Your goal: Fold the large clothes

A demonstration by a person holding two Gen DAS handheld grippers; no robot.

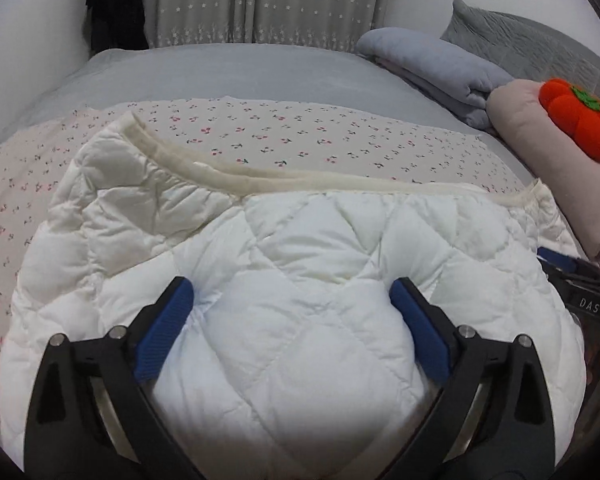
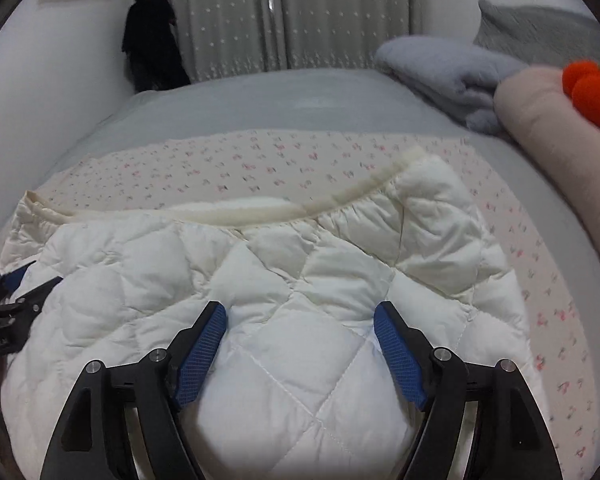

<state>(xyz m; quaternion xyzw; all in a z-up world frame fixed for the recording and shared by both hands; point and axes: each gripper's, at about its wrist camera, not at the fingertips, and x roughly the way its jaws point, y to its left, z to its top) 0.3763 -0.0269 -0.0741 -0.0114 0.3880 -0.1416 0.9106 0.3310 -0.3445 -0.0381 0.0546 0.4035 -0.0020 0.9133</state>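
From my left wrist I look across a bed with a pale grey sheet (image 1: pixel 236 76); a cream spread printed with small red cherries (image 1: pixel 284 136) lies over its near half. Behind it hang two grey curtains dotted with white stars (image 1: pixel 260 0), with one dark garment (image 1: pixel 118 4) hanging on the wall beside them. At the right lie one folded grey blanket (image 1: pixel 432 64), one grey quilted pillow (image 1: pixel 516 40), one beige cushion (image 1: pixel 520 116) and one orange pumpkin-shaped plush (image 1: pixel 580 120). The white quilted padded garment (image 1: pixel 300 240) lies folded on the cherry spread, its cream trim band (image 1: pixel 260 178) along the far edge. My left gripper (image 1: pixel 292 304) hangs over it, jaws spread wide, the quilting bulging between the two blue pads (image 1: pixel 168 328) with nothing pinched.

From my right wrist, slightly blurred, the same bed, curtains and dark garment appear, with the blanket, cushion and plush at the right. My right gripper (image 2: pixel 300 324) stands with jaws apart over the white garment's near fold, not gripping. My left gripper shows at the left edge, beside the garment.
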